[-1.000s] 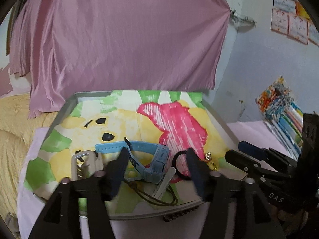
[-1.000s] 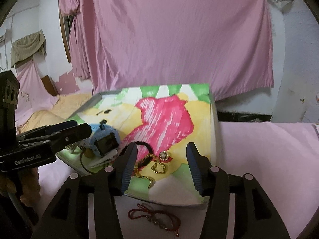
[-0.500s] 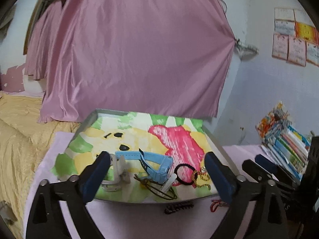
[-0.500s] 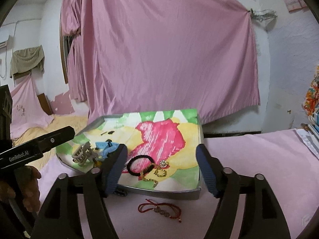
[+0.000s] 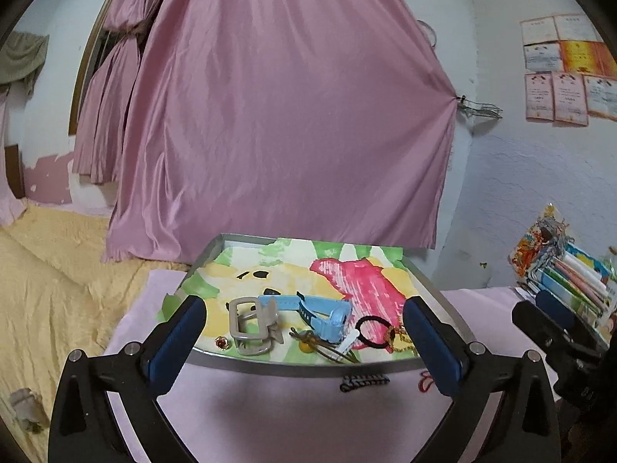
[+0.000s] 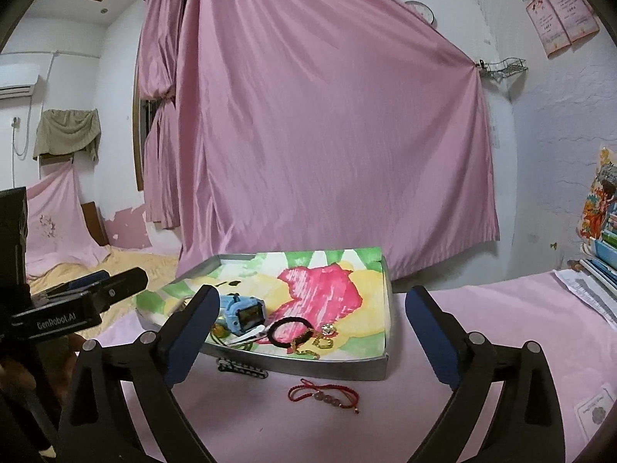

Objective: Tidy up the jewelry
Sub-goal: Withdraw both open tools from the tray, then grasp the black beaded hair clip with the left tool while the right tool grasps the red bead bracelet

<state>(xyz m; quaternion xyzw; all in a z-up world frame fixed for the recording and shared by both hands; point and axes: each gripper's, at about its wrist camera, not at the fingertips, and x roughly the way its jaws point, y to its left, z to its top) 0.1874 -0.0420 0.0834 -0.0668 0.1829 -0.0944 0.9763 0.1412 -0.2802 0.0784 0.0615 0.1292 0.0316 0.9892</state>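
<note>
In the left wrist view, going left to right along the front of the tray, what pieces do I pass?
Small red stud → grey plastic hair claw clip → light blue smartwatch with rubber strap → black elastic hair tie → gold chain.

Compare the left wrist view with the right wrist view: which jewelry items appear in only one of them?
Left wrist only: the grey hair claw and a small red stud in the tray.
Right wrist only: the whole red string bracelet on the pink cloth; the left view catches just an edge.
Both: blue watch, black hair tie, gold chain, black clip.
</note>
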